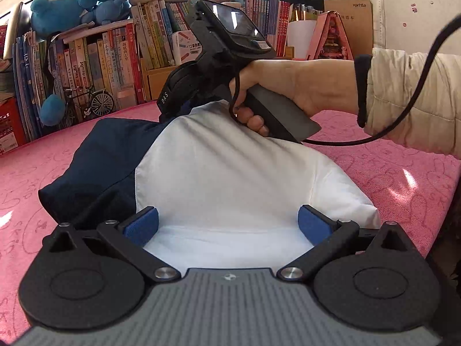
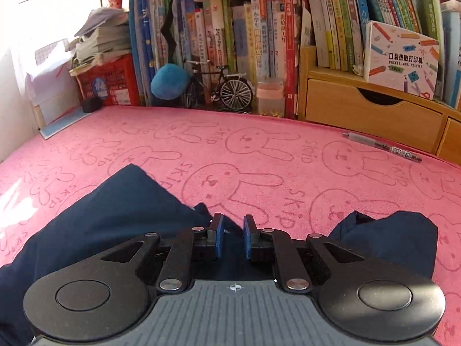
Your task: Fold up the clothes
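A garment with a white body [image 1: 230, 173] and navy parts [image 1: 100, 167] lies on the pink rabbit-print cloth [image 1: 389, 178]. My left gripper [image 1: 227, 226] is open at the near edge of the white fabric, which lies between and under its blue pads without being pinched. At the garment's far end a person's hand [image 1: 276, 86] holds the black body of my right gripper [image 1: 187, 86], its tip down at the navy fabric. In the right wrist view my right gripper [image 2: 232, 232] is nearly closed, with a raised fold of navy fabric [image 2: 115, 216] pinched between its pads.
Shelves of books [image 2: 259, 43] and a wooden drawer unit [image 2: 368, 115] line the far edge. A toy bicycle [image 2: 222, 89], a red crate [image 2: 106, 83] and a pen [image 2: 380, 145] sit near them. A black cable [image 1: 403, 109] hangs from the right hand's gripper.
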A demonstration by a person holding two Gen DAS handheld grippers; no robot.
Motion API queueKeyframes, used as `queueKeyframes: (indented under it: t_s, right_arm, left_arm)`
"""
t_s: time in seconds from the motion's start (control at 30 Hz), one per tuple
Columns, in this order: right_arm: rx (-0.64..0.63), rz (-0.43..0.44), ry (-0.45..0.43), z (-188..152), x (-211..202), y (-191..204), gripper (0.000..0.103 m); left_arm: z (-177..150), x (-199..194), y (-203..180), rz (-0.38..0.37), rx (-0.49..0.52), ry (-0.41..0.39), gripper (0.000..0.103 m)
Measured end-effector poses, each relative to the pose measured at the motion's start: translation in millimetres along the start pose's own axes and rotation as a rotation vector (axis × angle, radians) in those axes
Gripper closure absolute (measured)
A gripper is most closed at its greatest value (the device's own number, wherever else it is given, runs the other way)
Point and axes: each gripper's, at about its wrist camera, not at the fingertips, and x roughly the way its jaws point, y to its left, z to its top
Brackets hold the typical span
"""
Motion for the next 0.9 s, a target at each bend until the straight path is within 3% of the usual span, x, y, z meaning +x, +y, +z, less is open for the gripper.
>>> queueKeyframes:
  t_s: [0.07, 0.1, 0.2, 0.3, 0.4, 0.53, 0.63, 0.7, 0.77, 0.83, 0.9]
  right_arm:
    - [-0.011, -0.042, 0.023, 5.0, 0.5, 0.2, 0.085]
    - [-0.017, -0.024, -0.005, 3.7, -8.7, 2.4, 0.084]
    - [-0.078, 0.118, -0.114, -3.3, -44.3, 21.5, 0.082]
    - [-0.212, 0.254, -0.134, -8.5, -60.4, 53.3, 0.072]
    - [-0.339, 0.224, -0.041, -18.0, -24.1, 83.7, 0.070]
    - [-0.244, 0.267, -0.025, -7.4, 5.4, 79.2, 0.070]
    - [-0.257, 0.235, -0.026, -9.6, -0.3, 80.2, 0.069]
    - [-0.272, 0.192, -0.048, -12.7, -15.0, 85.9, 0.061]
    - [-0.237, 0.230, -0.102, -18.5, -39.9, 81.8, 0.031]
    - [-0.176, 0.310, -0.170, -26.1, -75.8, 69.3, 0.025]
    - [-0.143, 0.335, -0.218, -36.8, -108.2, 55.0, 0.025]
  left_arm:
    - [0.1, 0.1, 0.3, -0.006, -0.002, -0.001, 0.000]
    - [0.0, -0.5, 0.2, -0.008, -0.002, -0.003, 0.000]
    - [0.1, -1.5, -0.7, -0.008, 0.002, -0.007, 0.000]
    - [0.9, -1.7, -0.8, -0.009, 0.004, -0.008, 0.000]
    - [1.3, -2.7, -1.8, 0.001, 0.006, -0.010, 0.000]
    - [2.9, -3.6, -2.3, 0.023, 0.003, -0.013, 0.000]
    - [4.1, -3.6, -0.6, 0.012, -0.002, -0.007, 0.000]
    - [3.9, -4.3, 0.3, 0.002, -0.002, -0.010, 0.000]
    - [3.7, -5.1, 1.2, -0.008, -0.003, -0.013, 0.000]
    - [2.3, -8.1, 3.4, -0.014, -0.005, -0.015, 0.000]
    - [0.2, -12.9, 5.8, -0.016, -0.010, -0.014, 0.000]
